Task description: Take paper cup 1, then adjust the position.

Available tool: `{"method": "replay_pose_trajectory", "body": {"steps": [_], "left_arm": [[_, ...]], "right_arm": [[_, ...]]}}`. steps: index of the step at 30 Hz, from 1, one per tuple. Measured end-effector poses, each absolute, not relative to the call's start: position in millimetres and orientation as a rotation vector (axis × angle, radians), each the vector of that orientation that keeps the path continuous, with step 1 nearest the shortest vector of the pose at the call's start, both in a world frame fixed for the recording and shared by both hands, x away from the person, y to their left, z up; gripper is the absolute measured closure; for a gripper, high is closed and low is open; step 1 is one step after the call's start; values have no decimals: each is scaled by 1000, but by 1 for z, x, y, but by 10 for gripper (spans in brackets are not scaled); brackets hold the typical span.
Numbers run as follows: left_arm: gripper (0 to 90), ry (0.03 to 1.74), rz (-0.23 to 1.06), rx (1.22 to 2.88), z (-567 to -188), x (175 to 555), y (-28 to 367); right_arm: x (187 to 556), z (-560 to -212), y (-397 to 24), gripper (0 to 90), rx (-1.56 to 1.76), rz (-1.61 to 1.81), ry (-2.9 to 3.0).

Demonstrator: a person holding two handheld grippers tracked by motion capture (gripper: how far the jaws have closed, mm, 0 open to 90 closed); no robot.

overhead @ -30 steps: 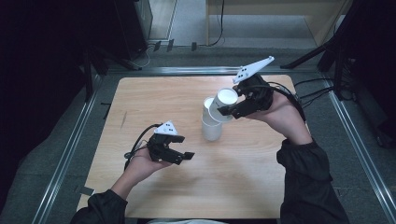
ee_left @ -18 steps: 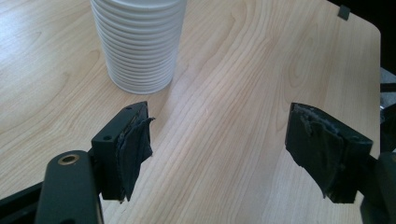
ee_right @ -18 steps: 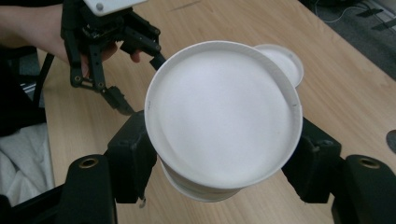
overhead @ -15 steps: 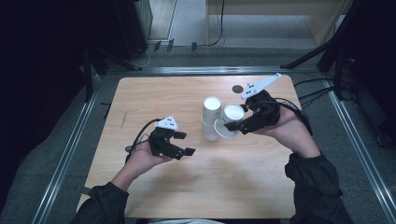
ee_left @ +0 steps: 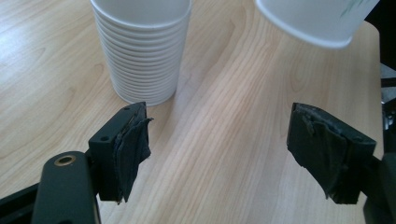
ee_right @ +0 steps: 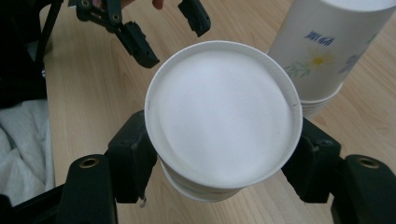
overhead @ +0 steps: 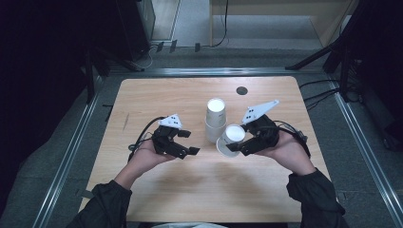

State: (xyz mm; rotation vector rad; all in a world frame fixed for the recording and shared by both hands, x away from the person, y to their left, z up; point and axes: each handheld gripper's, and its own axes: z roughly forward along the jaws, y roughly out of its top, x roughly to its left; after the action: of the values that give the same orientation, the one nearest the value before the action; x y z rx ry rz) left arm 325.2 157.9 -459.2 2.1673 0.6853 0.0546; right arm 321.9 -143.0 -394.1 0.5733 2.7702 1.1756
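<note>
High view: right gripper (overhead: 240,146) clamped on 1 white paper cup (overhead: 230,140), upside down and tilted, just beside stack of cups (overhead: 215,118) standing inverted near centre of wooden table (overhead: 157,95); left gripper (overhead: 186,143) near stack's left, jaws apart, empty, just been opening. Left gripper view: jaws set wide over bare wood, nothing between; ribbed stack (ee_left: 142,46) ahead at left, held cup's rim (ee_left: 317,21) at upper right. Right gripper view: both pads pressed on cup's (ee_right: 223,112) sides, base toward camera; printed stack (ee_right: 327,51) just beyond, at right.
</note>
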Motion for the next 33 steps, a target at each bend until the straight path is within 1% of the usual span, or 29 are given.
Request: {"method": "replay_pose_trajectory", "body": {"steps": [6, 17, 26, 28, 30, 33], "left_arm": [[194, 658, 49, 2169, -459, 323, 158], [188, 601, 29, 2175, -464, 315, 157], [170, 596, 24, 2188, -466, 309, 156], [160, 589, 17, 2183, -467, 307, 157], [130, 580, 16, 2184, -468, 305, 157], [119, 566, 11, 2181, -470, 304, 157]], "right_arm": [[310, -414, -142, 334, 515, 1236, 2744], [305, -444, -136, 333, 533, 1253, 2778], [312, -454, -129, 334, 529, 1275, 2807], [314, -456, -127, 334, 518, 1275, 2819], [315, -459, -121, 334, 506, 1273, 2841], [317, -461, -117, 334, 501, 1277, 2856]]}}
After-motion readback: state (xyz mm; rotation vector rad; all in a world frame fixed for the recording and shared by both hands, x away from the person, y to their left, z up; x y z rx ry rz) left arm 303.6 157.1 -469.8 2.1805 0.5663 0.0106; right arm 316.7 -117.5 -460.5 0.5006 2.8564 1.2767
